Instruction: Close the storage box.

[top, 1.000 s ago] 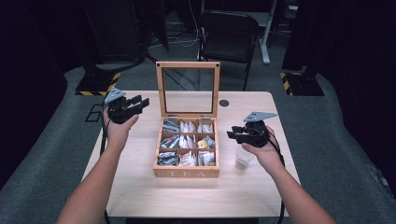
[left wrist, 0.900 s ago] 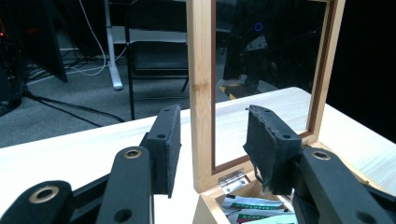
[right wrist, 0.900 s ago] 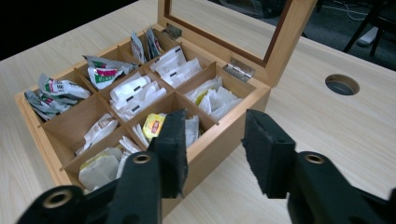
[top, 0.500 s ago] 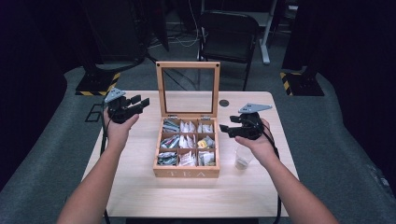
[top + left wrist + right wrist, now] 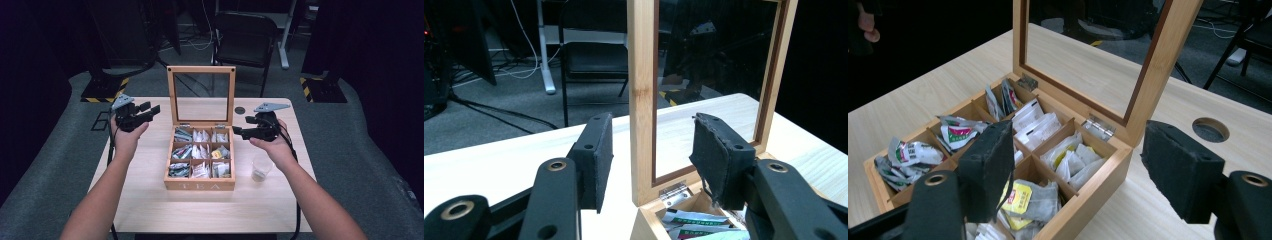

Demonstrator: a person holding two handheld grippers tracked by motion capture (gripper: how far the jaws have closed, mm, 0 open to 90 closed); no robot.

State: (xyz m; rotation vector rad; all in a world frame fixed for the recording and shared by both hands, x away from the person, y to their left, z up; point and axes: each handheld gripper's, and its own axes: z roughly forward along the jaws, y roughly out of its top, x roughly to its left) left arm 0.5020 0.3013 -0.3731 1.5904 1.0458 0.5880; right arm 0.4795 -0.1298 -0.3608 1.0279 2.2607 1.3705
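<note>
The right hand-held gripper (image 5: 239, 131), jaws apart and empty, has edged from 3 o'clock toward the open tea box (image 5: 200, 185) at tabletop (image 5: 150, 200) centre, likely to pick a teabag, while the left hand-held gripper (image 5: 149, 110) hovers open at 9 o'clock.

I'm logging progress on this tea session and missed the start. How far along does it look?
Done: the tea box has its lid standing open. In hand: nothing; the left gripper and right gripper are open, flanking the box. Left: the tea bags lie in their compartments, and the cup looks empty.
</note>
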